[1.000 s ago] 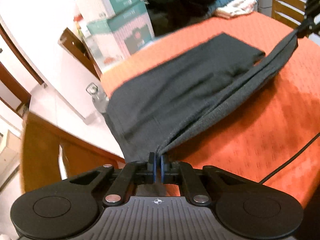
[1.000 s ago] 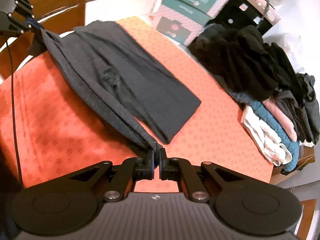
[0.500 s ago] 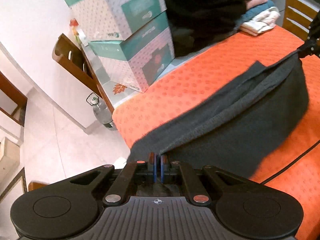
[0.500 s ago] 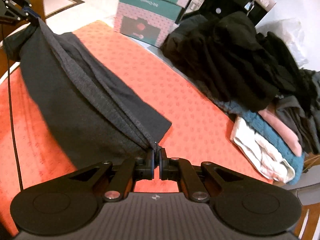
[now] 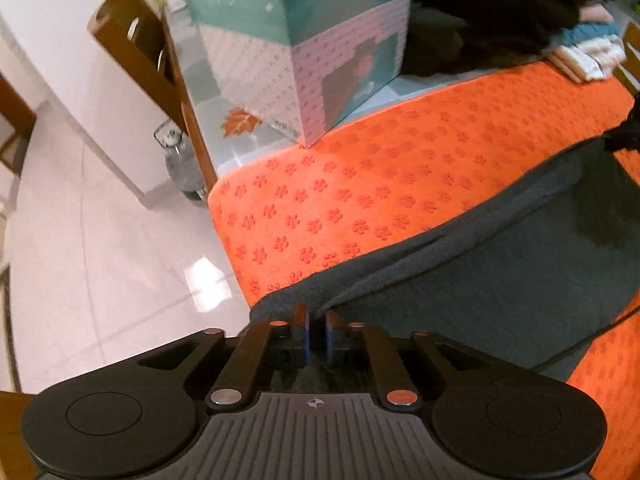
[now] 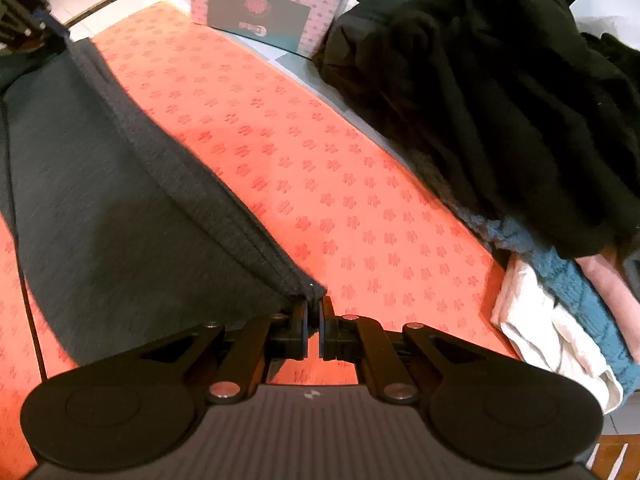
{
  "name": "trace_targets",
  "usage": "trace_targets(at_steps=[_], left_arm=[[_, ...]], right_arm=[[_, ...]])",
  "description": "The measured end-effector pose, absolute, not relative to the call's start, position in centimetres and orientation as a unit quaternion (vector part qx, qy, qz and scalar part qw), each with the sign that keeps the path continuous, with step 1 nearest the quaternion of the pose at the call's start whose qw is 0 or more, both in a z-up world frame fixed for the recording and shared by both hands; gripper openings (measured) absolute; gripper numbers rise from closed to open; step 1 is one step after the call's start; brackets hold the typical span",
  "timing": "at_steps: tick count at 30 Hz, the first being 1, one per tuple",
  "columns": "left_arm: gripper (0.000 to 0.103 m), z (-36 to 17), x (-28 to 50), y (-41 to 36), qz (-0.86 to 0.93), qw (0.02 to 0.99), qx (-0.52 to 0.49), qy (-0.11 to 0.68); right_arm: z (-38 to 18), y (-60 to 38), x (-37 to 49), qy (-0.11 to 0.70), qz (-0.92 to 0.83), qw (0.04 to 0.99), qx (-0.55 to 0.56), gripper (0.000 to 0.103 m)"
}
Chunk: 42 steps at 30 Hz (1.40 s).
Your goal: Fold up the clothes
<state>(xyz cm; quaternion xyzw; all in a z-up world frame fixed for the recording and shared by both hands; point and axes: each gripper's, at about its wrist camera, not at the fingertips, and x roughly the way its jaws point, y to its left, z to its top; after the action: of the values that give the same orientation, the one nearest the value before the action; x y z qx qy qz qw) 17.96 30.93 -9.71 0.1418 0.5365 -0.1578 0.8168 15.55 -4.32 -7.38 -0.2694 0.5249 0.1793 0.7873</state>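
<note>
A dark grey garment (image 5: 500, 272) is stretched between both grippers above the orange patterned cloth (image 5: 360, 184). My left gripper (image 5: 316, 320) is shut on one end of its ribbed edge. My right gripper (image 6: 314, 312) is shut on the other end of that edge (image 6: 192, 184). The garment's body hangs and drapes down toward the near side (image 6: 100, 220). The right gripper shows at the far right of the left wrist view (image 5: 624, 136); the left gripper shows at top left of the right wrist view (image 6: 24, 20).
Teal and pink boxes (image 5: 304, 48) stand at the table's far side. A pile of black clothes (image 6: 500, 80) and folded teal, pink and white items (image 6: 560, 320) lie at the right. A thin black cable (image 6: 24, 280) crosses the cloth. White floor and a water bottle (image 5: 180, 160) lie beyond the table edge.
Both grippers have carried the garment's edge across the table toward the near side; the garment has flipped over from lying flat to hanging below the held edge. Both stay shut.
</note>
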Motion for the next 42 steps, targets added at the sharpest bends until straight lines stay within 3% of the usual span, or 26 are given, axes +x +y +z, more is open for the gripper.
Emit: trace_targets(at_steps=[3,5,10,12,16,21,27,32,34,42], left_arm=[[0.034,-9.2,18.1,32.2,-0.151,0.824,0.109,0.535],[0.04,-8.4,18.2,33.4,-0.15,0.829,0.087,0.532],[0.062,-6.3,17.5,35.5,-0.143,0.843,0.057,0.516],[0.065,-5.8,17.1,36.0,-0.143,0.846,0.044,0.511],[0.079,-5.0,16.4,37.1,-0.14,0.852,0.015,0.505],[0.089,-4.7,15.9,38.3,-0.13,0.855,-0.035,0.501],[0.092,-3.6,13.9,38.6,-0.133,0.859,-0.051,0.492],[0.093,-3.7,11.3,38.9,-0.126,0.856,-0.053,0.498],[0.093,-3.9,10.1,39.1,-0.121,0.855,-0.055,0.502],[0.093,-4.8,5.3,38.0,-0.119,0.844,-0.032,0.522]], right_arm=[[-7.5,-5.0,16.1,0.52,0.166,0.798,-0.253,0.008],[-7.2,-5.7,16.4,0.519,0.155,0.807,-0.235,0.011],[-5.7,-9.5,15.4,0.537,0.122,0.827,-0.111,0.029],[-5.6,-11.1,14.3,0.547,0.113,0.828,-0.05,0.031],[-6.7,-13.1,11.4,0.562,0.094,0.821,0.036,0.047],[-8.7,-14.4,8.4,0.568,0.064,0.807,0.15,0.048],[-10.4,-13.6,6.8,0.573,0.057,0.791,0.207,0.051],[-11.5,-12.4,6.2,0.572,0.049,0.79,0.215,0.049],[-11.4,-12.1,6.0,0.567,0.045,0.793,0.22,0.011],[-8.9,-13.3,4.4,0.519,0.026,0.813,0.263,0.007]])
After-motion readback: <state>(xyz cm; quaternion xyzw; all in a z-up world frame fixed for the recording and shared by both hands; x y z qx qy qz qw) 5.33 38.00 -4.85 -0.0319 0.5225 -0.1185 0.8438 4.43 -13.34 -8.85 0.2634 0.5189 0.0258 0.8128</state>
